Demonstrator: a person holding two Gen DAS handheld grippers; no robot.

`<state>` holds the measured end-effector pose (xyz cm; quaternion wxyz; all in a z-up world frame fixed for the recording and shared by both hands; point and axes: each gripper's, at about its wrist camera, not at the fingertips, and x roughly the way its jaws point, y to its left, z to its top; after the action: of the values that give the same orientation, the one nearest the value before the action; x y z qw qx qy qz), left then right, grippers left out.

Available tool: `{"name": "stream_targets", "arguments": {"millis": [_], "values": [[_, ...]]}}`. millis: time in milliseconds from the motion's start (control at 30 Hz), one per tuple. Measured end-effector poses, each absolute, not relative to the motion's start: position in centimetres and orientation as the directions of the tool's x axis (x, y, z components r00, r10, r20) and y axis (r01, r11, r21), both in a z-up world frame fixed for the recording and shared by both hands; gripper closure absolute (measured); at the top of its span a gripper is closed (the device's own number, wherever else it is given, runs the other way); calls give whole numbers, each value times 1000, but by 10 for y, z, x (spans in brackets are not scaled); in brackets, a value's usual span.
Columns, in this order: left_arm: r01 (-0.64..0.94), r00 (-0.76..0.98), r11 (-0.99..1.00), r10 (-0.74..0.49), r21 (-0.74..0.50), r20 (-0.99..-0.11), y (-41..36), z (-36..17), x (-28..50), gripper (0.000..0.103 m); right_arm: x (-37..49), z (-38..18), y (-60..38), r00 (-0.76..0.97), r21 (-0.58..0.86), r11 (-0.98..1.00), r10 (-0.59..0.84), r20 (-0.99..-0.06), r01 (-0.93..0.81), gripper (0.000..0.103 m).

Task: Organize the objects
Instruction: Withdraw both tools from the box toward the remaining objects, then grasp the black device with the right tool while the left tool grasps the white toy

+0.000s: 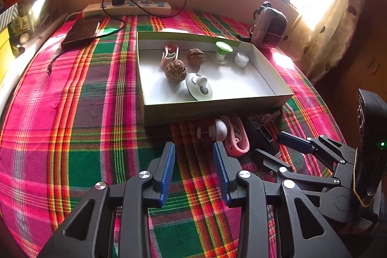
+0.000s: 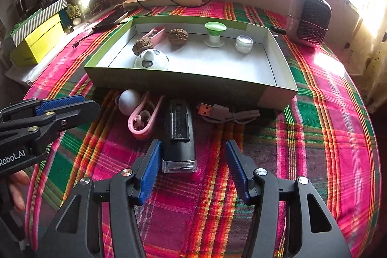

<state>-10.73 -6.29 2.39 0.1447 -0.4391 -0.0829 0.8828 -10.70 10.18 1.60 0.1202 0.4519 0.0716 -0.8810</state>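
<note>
- Nearest my right wrist camera: my right gripper (image 2: 192, 168), jaws spread apart and gripping nothing, pointing down at the plaid cloth (image 2: 326, 137).
- Black torch (image 2: 179, 134) lies lengthwise on the cloth; its clear end sits between my right jaws but hard by the left pad (image 2: 150, 175), well apart from the other. No pad appears to press on it.
- Left gripper (image 1: 194, 169): jaws parted, nothing held, hovering over bare cloth. Just ahead of it lie a white knob (image 1: 219, 129) and a pink clip (image 1: 238, 137), touching each other.
- USB cable (image 2: 217, 111) lies just right of the torch, near the box (image 2: 181, 84) front wall.
- Box, open-topped, stands beyond all loose items; it already holds two walnuts (image 2: 177, 36), a second pink clip, a green-topped spool (image 2: 214, 34), a small jar (image 2: 244, 43) and a white lid (image 2: 151, 59).
- Risk one: the torch is off-centre in my right jaws. Closing as they stand, I judge, would push it sideways or pinch only its smooth clear end, and it could slip or twist out.
- Risk two: the clip lies close beside the torch, so a drifting left jaw could snag it.
- Risk three: both grippers work in the same narrow strip before the box; they could knock together.
- Remaining, as I judge it: torch, clip, knob and cable are still outside the box.
</note>
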Motion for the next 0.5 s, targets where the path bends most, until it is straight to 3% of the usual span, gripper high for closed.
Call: {"name": "stream_targets", "arguments": {"millis": [500], "values": [[-210,-536,-941,338,-266,-774,-45,17,-129,68,-114,17,108,-561,-17,-948,-173,-810,317,48]]}}
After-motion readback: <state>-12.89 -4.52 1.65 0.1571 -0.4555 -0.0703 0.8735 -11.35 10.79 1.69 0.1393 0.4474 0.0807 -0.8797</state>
